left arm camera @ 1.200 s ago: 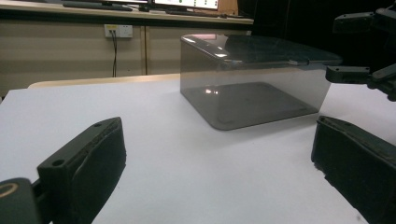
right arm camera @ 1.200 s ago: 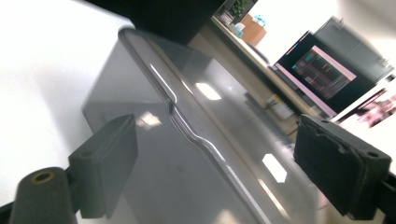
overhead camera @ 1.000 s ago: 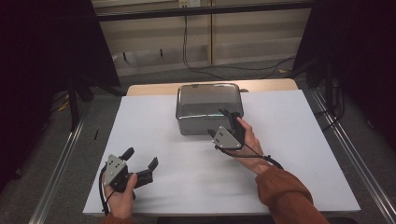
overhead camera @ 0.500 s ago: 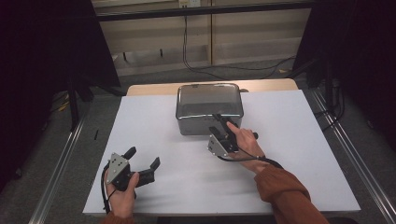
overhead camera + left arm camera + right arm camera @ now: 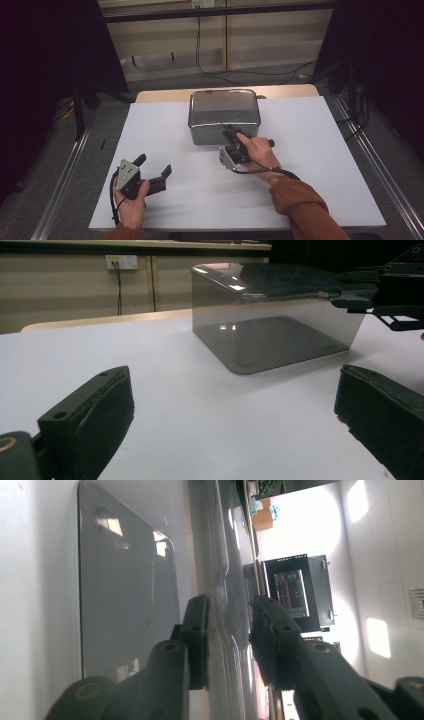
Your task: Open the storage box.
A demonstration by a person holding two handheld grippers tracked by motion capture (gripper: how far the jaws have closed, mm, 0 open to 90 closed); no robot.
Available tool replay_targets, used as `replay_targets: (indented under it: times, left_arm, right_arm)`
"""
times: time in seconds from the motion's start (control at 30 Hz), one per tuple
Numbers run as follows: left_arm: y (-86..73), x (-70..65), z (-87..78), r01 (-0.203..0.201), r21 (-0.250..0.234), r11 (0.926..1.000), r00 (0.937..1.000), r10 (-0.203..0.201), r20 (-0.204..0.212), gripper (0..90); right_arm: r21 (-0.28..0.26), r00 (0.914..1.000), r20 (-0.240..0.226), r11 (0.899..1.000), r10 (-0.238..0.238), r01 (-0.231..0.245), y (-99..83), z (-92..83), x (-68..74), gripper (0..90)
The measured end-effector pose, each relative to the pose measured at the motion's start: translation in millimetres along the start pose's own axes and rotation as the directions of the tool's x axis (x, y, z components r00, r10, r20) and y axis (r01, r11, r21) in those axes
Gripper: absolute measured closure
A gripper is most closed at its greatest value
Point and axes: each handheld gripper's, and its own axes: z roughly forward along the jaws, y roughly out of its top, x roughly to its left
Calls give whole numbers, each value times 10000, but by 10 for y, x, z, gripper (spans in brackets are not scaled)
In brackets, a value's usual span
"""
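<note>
The right gripper, its jaws having just been closing, now pinches the near lid edge of the smoky clear box straight ahead of it; the left gripper lies spread, well short; so thin a bite may slip.

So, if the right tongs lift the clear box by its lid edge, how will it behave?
The clear box looks stiff: its walls stand straight and glossy. It holds nothing, so it is probably light. The right tongs have just been closing on its lid rim; that smooth edge may slip, and lifted from one side the box could tilt, or the lid may come off alone.
</note>
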Motion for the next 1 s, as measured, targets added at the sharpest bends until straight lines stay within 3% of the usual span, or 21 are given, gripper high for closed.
replay_targets:
  times: [0.3, 0.4, 0.63, 0.7, 0.83, 1.0]
  left_arm:
    - [46, -4, 42, -95, 35, 9999, 9993, 94, 362, 34]
    - [56, -3, 74, 24, 89, 10000, 9975, -30, 706, 39]
    - [97, 15, 131, -5, 23, 10000, 9972, 4, 748, 42]
    - [116, 35, 172, -148, 71, 9999, 9949, 140, 1004, 54]
    - [146, 42, 205, -34, 62, 10000, 9915, 26, 1301, 55]
    - [202, 29, 271, -77, -252, 9997, 9881, 115, 1534, 33]
  right_arm:
    - [28, 9999, -35, 10000, -94, 94, -9, 22, 10, 759]
    - [-70, 10000, -74, 10000, -58, 57, -16, 25, -8, 773]
    - [-121, 9998, -100, 9998, -149, 147, -19, 21, -18, 778]
    - [-112, 9998, -117, 9998, -143, 142, -19, 19, -23, 779]
    - [-126, 9999, -116, 9999, -71, 70, -19, 17, -33, 780]
    - [-217, 9999, -159, 9998, -29, 25, -14, 9, -32, 789]
